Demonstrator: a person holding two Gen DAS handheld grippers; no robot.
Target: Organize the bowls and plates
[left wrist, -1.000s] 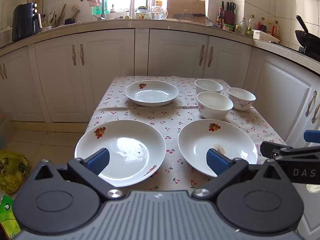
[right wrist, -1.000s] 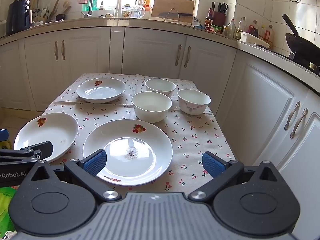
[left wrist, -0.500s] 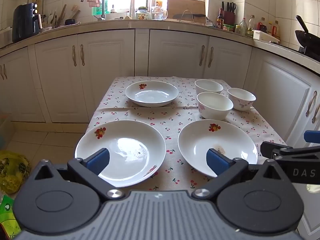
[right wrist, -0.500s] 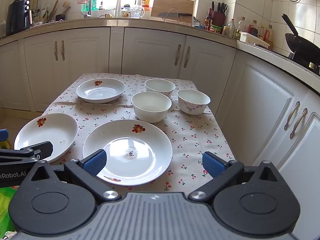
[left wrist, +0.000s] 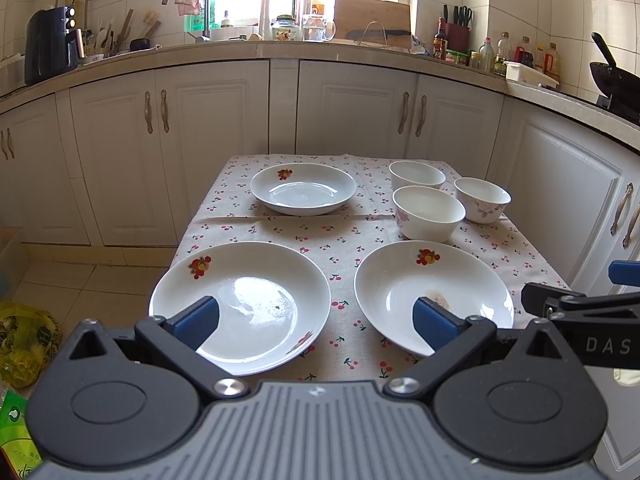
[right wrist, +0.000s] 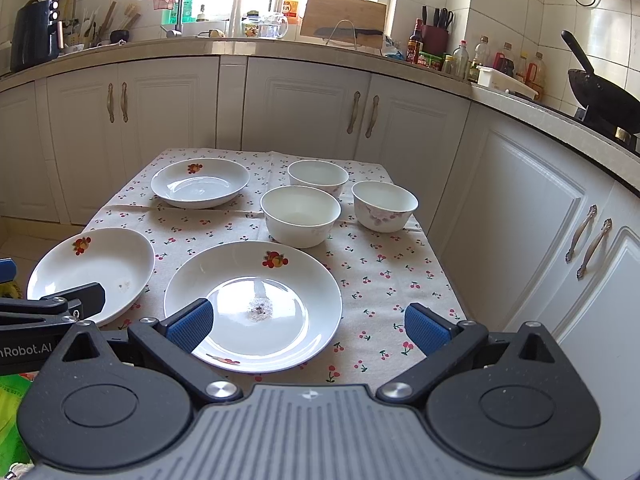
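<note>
Three white plates with a fruit motif lie on a cherry-print tablecloth: near left (left wrist: pixel 240 304), near right (left wrist: pixel 432 296) and far (left wrist: pixel 303 188). Three white bowls stand at the far right: front (left wrist: pixel 428 212), back (left wrist: pixel 417 174) and rightmost (left wrist: pixel 482 199). My left gripper (left wrist: pixel 316 320) is open and empty, held above the table's near edge between the two near plates. My right gripper (right wrist: pixel 308 326) is open and empty over the near right plate (right wrist: pixel 253 304). Each gripper shows at the edge of the other's view.
White kitchen cabinets (left wrist: pixel 352 112) wrap around the table at the back and right. The counter carries an air fryer (left wrist: pixel 50 50), bottles and a wok (left wrist: pixel 614 76). Yellow and green bags (left wrist: pixel 22 336) lie on the floor at the left.
</note>
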